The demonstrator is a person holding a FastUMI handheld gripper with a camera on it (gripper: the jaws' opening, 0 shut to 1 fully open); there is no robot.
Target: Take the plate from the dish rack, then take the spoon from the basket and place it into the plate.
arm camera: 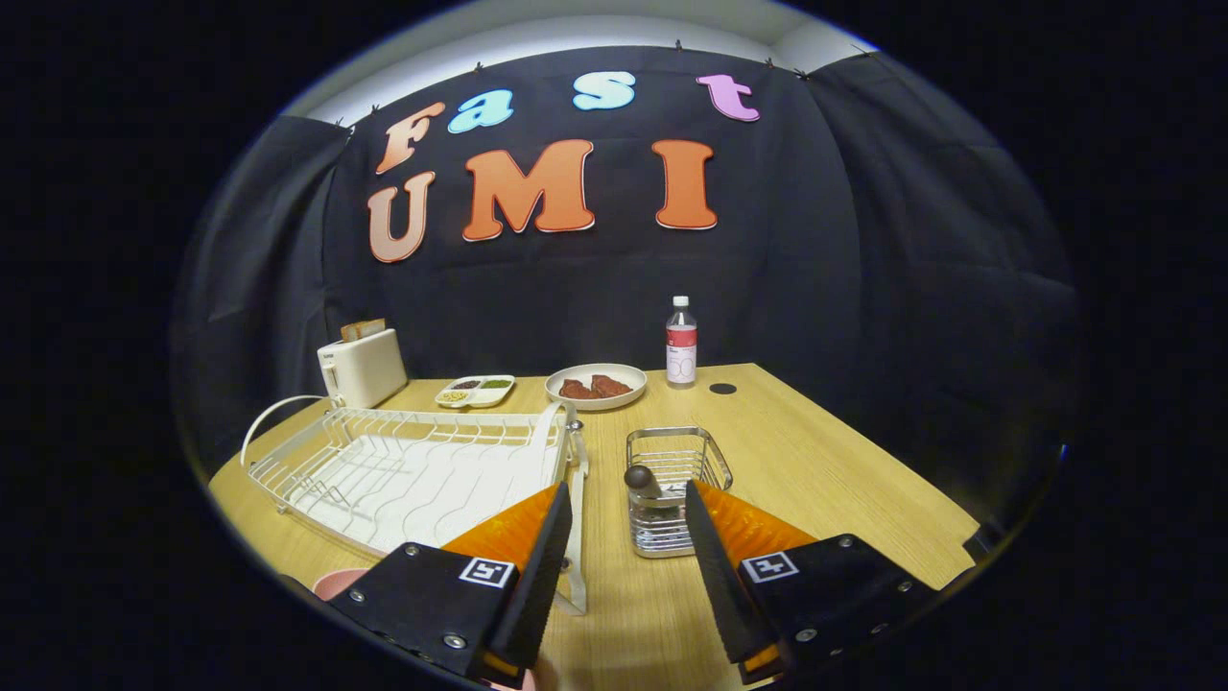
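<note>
Spoon (pixel 641 478) first: its dark round end pokes up out of the wire basket (pixel 674 488), which sits on the wooden table (pixel 825 451) just ahead of your gripper (pixel 625 537). Your fingers are wide apart and hold nothing. A bit of something pink (pixel 338 582) peeks out low, beside the left finger; it may be the plate, but you cannot tell for sure. The white dish rack (pixel 413 470) has no plate in it, so I think you are on the spoon step now.

Next you need to move forward and a little down. Get one finger on each side of the spoon's top, then squeeze. The basket wires are close, so go slow.

Count with me: one spoon, one basket, one dish rack, one toaster (pixel 363 367), one bottle (pixel 681 342), one round dish of brown food (pixel 596 386), one little tray (pixel 475 390) with parts.
</note>
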